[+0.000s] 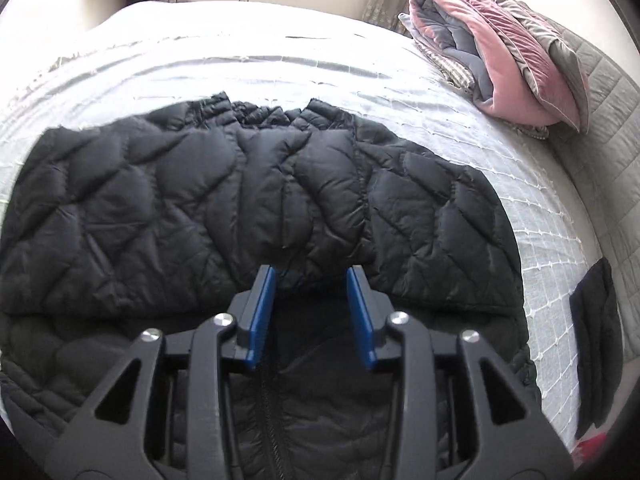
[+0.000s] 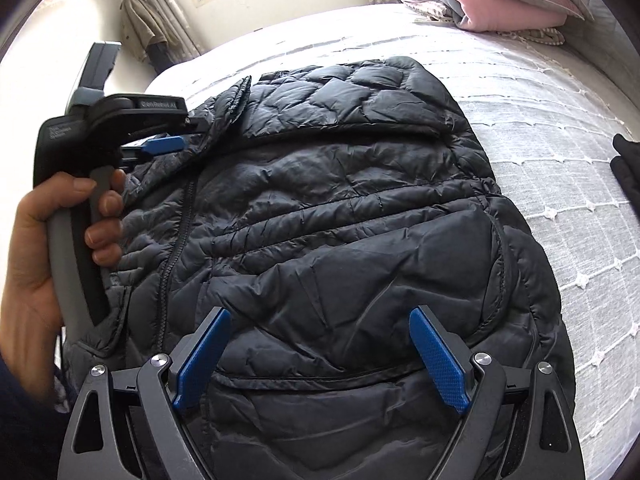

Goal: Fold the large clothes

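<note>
A black quilted puffer jacket (image 1: 180, 200) lies spread on the white bed, its sleeves folded across the body; it also fills the right wrist view (image 2: 340, 220). My left gripper (image 1: 311, 276) hovers over the jacket's middle near the folded sleeve, jaws apart with nothing between the blue pads. In the right wrist view the left gripper (image 2: 176, 142) sits at the jacket's left edge near the zipper, held by a hand. My right gripper (image 2: 320, 316) is wide open just above the jacket's lower part, empty.
The white textured bedspread (image 1: 460, 128) covers the bed. Folded pink and grey quilts (image 1: 500, 52) are stacked at the far right corner. A dark cloth (image 1: 596, 344) lies at the bed's right edge. Curtains and a window stand behind.
</note>
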The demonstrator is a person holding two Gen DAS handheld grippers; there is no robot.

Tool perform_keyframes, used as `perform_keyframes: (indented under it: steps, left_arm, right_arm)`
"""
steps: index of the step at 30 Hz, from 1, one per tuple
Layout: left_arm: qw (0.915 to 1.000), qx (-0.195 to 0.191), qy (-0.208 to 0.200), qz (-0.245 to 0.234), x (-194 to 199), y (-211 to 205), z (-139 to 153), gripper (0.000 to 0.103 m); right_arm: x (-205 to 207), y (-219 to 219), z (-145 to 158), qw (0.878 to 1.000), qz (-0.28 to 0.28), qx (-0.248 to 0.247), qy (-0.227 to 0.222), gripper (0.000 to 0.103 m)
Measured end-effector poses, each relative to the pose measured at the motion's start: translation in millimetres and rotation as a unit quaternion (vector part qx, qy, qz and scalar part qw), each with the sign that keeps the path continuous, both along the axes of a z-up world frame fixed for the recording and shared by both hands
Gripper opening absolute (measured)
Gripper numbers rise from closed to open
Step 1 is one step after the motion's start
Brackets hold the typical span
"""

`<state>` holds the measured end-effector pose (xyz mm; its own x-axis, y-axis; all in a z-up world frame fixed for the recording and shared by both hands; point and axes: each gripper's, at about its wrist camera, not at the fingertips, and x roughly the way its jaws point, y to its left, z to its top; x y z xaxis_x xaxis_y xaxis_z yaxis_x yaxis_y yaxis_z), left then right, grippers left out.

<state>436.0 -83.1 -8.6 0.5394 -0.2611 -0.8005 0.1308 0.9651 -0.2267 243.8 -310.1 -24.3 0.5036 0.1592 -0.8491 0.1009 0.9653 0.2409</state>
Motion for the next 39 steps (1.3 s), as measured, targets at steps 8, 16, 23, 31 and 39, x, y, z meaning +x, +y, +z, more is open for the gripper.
perform_keyframes:
  steps: [8, 16, 23, 31, 39]
  left_arm:
    - [0.9969, 0.045, 0.004, 0.065, -101.0, 96.2, 15.4, 0.065]
    - [0.9821, 0.048, 0.044, 0.177, -230.1, 233.9, -18.8, 0.072]
    - [0.9745, -0.001, 0.075, 0.211, -298.6, 285.5, -50.8, 0.072]
    - [0.9792, -0.027, 0.09, 0.18, -333.9, 291.1, -71.2, 0.072]
    - [0.9807, -0.053, 0.101, 0.159, -329.1, 282.7, -77.3, 0.072]
  right_arm:
    - [-3.6, -6.5, 9.8, 0.999, -0.019, -0.038, -0.03, 0.092]
    - [-8.1, 24.9, 17.4, 0.994, 0.016, -0.1, -0.051, 0.092]
    - [-24.1, 42.0, 16.4, 0.986, 0.023, -0.151, -0.061, 0.092]
    - [-111.4, 43.6, -6.9, 0.974, 0.0, -0.218, -0.065, 0.092]
    - [-177.6, -21.7, -6.9, 0.986, -0.067, -0.153, -0.023, 0.092]
